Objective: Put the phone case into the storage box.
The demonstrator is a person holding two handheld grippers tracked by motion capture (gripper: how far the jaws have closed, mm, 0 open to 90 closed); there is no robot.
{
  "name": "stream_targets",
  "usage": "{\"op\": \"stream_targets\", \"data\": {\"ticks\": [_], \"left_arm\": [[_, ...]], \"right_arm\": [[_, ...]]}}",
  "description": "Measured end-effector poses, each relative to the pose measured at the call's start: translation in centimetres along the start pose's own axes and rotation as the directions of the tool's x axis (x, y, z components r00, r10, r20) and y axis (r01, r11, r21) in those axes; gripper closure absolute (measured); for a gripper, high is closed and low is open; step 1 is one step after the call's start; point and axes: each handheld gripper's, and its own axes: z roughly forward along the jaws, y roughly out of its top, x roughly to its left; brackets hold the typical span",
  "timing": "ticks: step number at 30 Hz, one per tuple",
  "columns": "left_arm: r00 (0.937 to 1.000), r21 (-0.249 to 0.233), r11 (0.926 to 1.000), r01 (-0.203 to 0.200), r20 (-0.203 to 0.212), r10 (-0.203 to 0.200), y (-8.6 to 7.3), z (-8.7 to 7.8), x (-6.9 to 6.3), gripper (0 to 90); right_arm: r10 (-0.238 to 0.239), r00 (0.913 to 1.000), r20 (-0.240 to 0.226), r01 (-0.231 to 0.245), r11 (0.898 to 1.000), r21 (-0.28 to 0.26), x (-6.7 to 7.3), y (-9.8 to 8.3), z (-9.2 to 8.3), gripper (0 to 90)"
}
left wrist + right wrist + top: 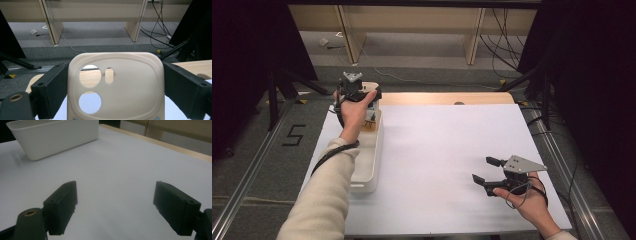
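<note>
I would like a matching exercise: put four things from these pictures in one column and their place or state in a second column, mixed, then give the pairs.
Things:
1. left gripper
2. right gripper
3. cream part
4. white bin

Place or state:
A. stands at the table's left edge
B. open, above the white sheet
C. has two round holes and a slot
D. shut on the part, above the bin's far end

Pairs: 1-D, 2-B, 3-C, 4-A

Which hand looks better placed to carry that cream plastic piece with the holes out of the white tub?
Left. The left gripper already has its jaws against both sides of the cream plastic piece, above the white tub. The right gripper hangs open over bare table, far across.
</note>
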Motion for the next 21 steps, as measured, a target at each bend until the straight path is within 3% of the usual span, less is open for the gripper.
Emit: {"op": "stream_targets", "data": {"ticks": [21], "left_arm": [[0.9999,0.020,0.9998,0.006,0.012,-0.006,-0.26,0.33,0.00,10.3]], "right_arm": [[-0.001,1.0000,-0.001,0.001,1.000,0.000,0.02,0.02,-0.01,20.4]]}}
